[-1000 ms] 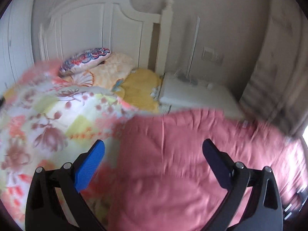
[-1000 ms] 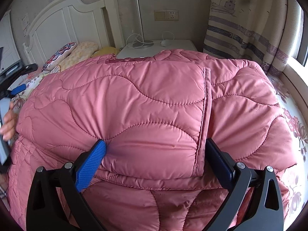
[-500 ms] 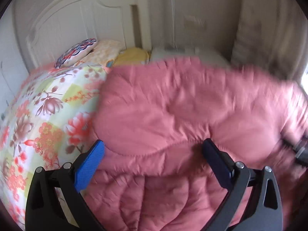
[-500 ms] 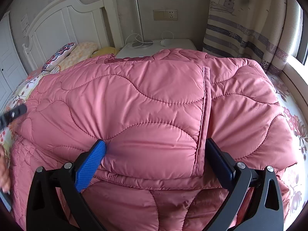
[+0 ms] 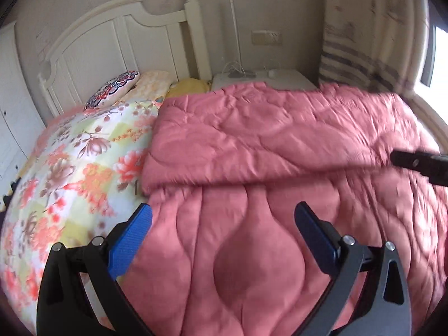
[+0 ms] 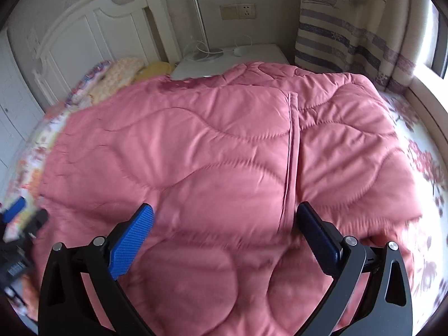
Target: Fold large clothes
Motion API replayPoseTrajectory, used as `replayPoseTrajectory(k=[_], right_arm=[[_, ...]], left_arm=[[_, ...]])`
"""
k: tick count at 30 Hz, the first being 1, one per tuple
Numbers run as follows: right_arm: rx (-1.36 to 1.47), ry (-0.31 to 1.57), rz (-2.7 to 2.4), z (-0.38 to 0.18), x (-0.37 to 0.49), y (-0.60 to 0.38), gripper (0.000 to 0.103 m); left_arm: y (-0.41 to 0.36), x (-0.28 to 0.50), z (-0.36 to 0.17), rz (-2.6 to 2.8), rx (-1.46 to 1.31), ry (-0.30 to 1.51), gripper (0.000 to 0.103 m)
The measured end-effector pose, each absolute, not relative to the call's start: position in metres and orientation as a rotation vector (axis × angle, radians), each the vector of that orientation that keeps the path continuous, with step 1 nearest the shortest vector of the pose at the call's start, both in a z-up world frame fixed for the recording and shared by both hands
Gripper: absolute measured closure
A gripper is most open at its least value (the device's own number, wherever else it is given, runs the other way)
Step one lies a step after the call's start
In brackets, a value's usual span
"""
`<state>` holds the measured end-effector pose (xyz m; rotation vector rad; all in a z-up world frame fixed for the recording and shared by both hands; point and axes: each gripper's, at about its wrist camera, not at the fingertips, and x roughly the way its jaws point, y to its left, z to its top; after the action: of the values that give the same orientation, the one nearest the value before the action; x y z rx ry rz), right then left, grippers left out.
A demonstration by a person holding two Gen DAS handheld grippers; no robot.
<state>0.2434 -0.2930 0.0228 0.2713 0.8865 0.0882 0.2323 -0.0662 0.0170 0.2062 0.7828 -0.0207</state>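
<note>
A large pink quilted coat [image 5: 280,145] lies spread on the bed, its upper part folded down over the lower part. It fills the right wrist view [image 6: 212,151] too, with a front placket seam running down its middle. My left gripper [image 5: 222,228] is open and empty above the coat's lower left part, near its left edge. My right gripper [image 6: 224,228] is open and empty above the coat's middle. The right gripper's body shows at the right edge of the left wrist view [image 5: 420,163]. The left gripper shows blurred at the left edge of the right wrist view [image 6: 19,218].
A floral bedspread [image 5: 72,173] covers the bed left of the coat. Pillows [image 5: 112,89] lie by the white headboard [image 5: 117,42]. A white nightstand [image 6: 229,58] with a lamp base and cables stands behind. A striped curtain [image 6: 350,36] and window sill are at the right.
The left gripper swung right from the bedspread over to the coat and now sits above its lower left part. The right gripper lifted back slightly from the fold. Both stayed open.
</note>
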Motion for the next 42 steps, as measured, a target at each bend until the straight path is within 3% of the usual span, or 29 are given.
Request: replayPoseTrajectory(k=[3, 6, 8, 13, 16, 19, 25, 29, 33, 42], right_arm=[[0.172, 0.881, 0.124, 0.026, 0.212, -0.271, 0.005], [-0.006, 1.020, 0.118, -0.010, 0.200, -0.244, 0.005], [0.026, 0.957, 0.116, -0.014, 0.189, -0.247, 0.004], [0.058, 1.001, 0.098, 0.002, 0.158, -0.255, 0.004], [0.056, 0.937, 0.101, 0.010, 0.122, -0.259, 0.004], [0.023, 0.993, 0.081, -0.011, 0.098, -0.258, 0.004], [0.021, 0.939, 0.049, -0.001, 0.061, -0.263, 0.004], [0.057, 0.890, 0.025, 0.012, 0.056, -0.274, 0.004], [0.030, 0.945, 0.046, -0.014, 0.068, -0.263, 0.004], [0.031, 0.933, -0.046, -0.002, 0.053, -0.296, 0.004]], left_arm=[[-0.073, 0.221, -0.002, -0.031, 0.226, 0.846, 0.002], [-0.077, 0.221, -0.026, -0.007, 0.244, 0.920, 0.002], [-0.073, 0.216, -0.023, -0.010, 0.223, 0.915, 0.002], [-0.065, 0.172, 0.002, 0.010, 0.203, 0.847, 0.002], [-0.065, 0.147, -0.003, 0.000, 0.204, 0.843, 0.002], [-0.065, 0.132, -0.026, 0.010, 0.233, 0.867, 0.002], [-0.053, 0.115, -0.008, 0.007, 0.160, 0.825, 0.002], [-0.073, 0.109, -0.007, -0.038, 0.184, 0.814, 0.002], [-0.095, 0.108, -0.022, -0.020, 0.289, 0.834, 0.002], [-0.043, 0.101, -0.014, 0.047, 0.206, 0.863, 0.002]])
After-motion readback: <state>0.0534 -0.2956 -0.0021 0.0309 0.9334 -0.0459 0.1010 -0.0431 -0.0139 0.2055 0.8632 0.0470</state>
